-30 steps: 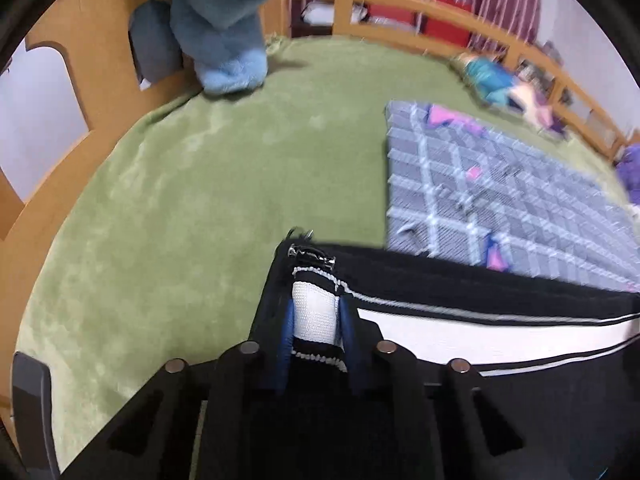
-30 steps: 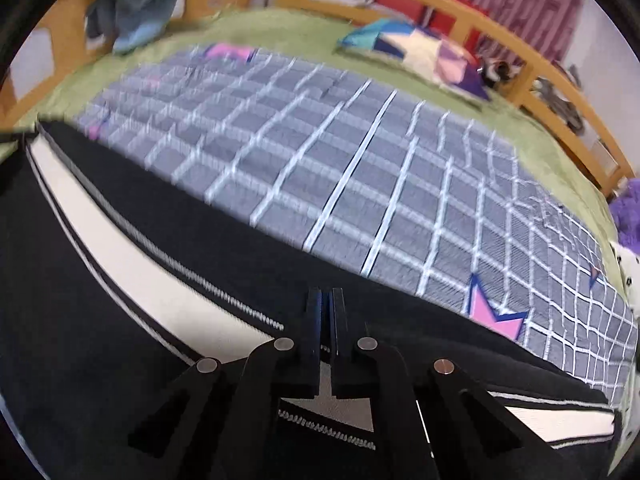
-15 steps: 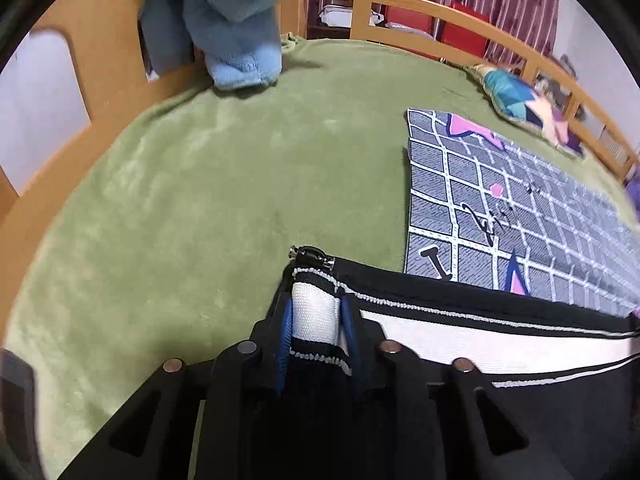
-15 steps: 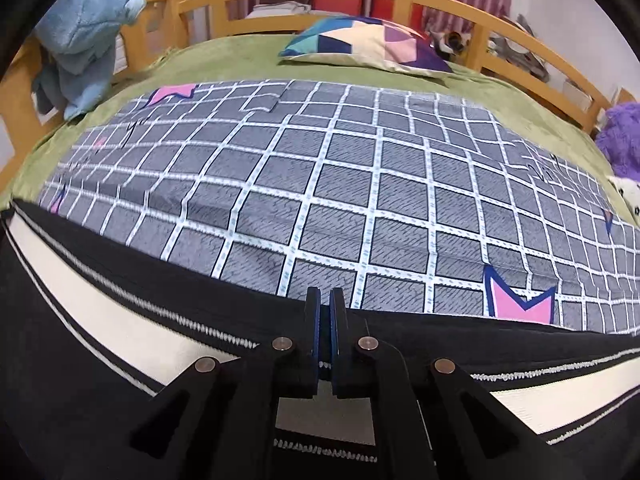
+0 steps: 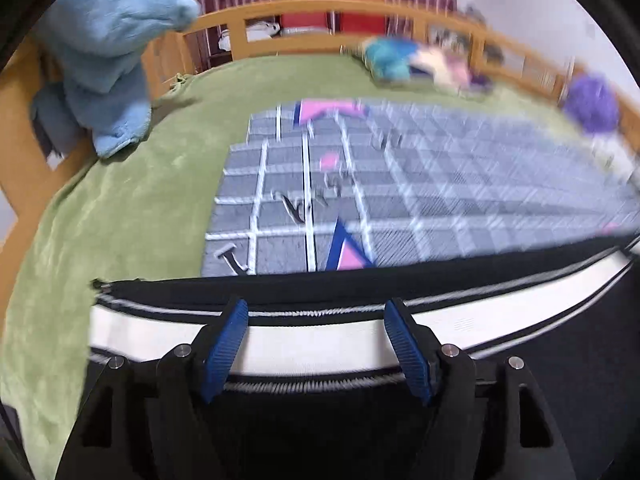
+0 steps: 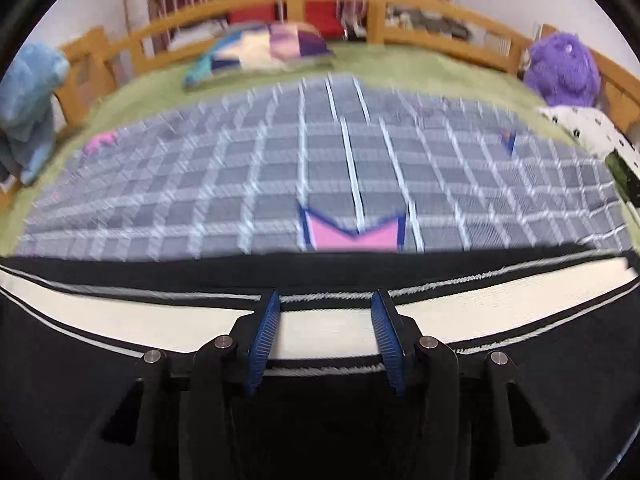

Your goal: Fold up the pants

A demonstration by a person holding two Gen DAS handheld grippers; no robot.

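Note:
Black pants [image 5: 560,360] with a broad white side stripe lie flat across the near part of the bed, partly on a grey checked blanket [image 5: 400,184]. The stripe runs left to right in both views; the pants also show in the right wrist view [image 6: 100,360]. My left gripper [image 5: 316,312] is open, its blue pads spread just above the white stripe near the pants' left end. My right gripper [image 6: 324,300] is open too, its pads apart over the same stripe. Neither holds cloth.
The green bedcover [image 5: 120,208] lies under everything, with a wooden rail [image 5: 320,8] around it. A blue plush toy [image 5: 108,60] hangs at the left rail. A patchwork pillow [image 6: 260,52] lies at the far side and a purple plush toy [image 6: 560,68] at the right.
Both grippers were shut on the pants' striped edge; now both have opened and let it go. The pants lie flat. Both views have swung and are blurred.

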